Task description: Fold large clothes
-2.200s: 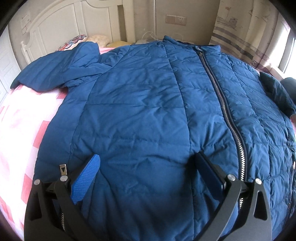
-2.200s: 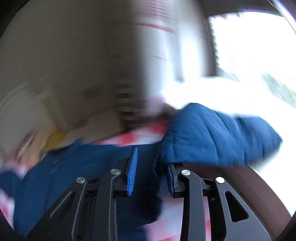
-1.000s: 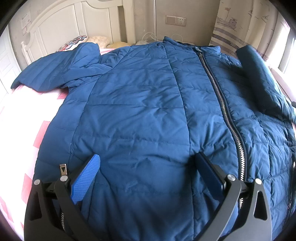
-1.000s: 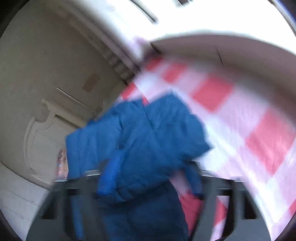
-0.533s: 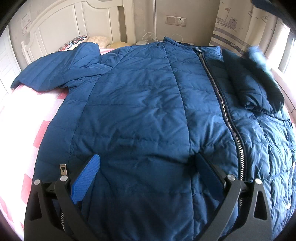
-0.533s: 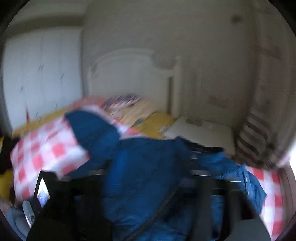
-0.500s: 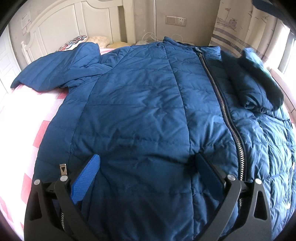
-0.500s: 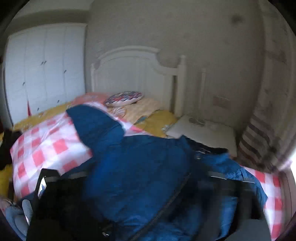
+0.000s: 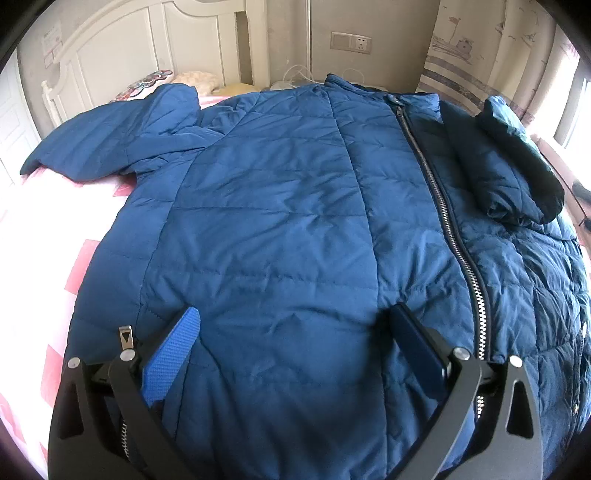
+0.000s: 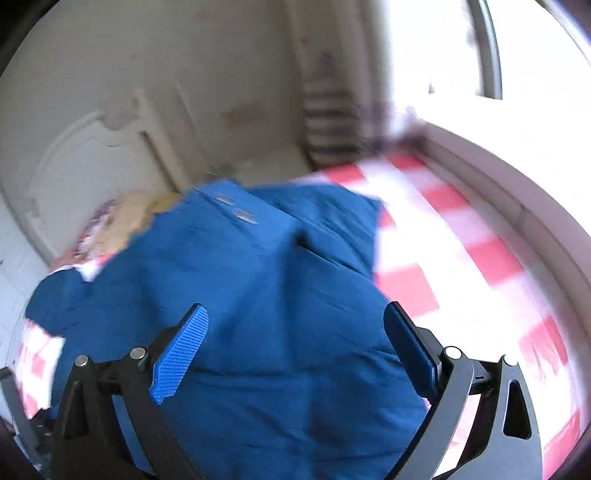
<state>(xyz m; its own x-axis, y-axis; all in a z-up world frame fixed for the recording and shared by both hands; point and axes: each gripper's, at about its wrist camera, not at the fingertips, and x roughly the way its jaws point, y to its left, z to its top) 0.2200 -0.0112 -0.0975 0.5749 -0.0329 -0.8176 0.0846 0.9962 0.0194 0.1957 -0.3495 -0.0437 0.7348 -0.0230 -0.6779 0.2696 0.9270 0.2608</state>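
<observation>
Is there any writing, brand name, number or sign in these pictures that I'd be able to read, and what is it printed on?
None can be read.
Paper notice on the headboard: print too small to read.
Zipper pull at the jacket hem: a triangle mark only, no letters.
Curtain: ship drawings, no words.
Right wrist view: too blurred for any text.

jacket: quilted matt cloth; zip: shiny metal; sheet: checked cloth; headboard: painted wood
</observation>
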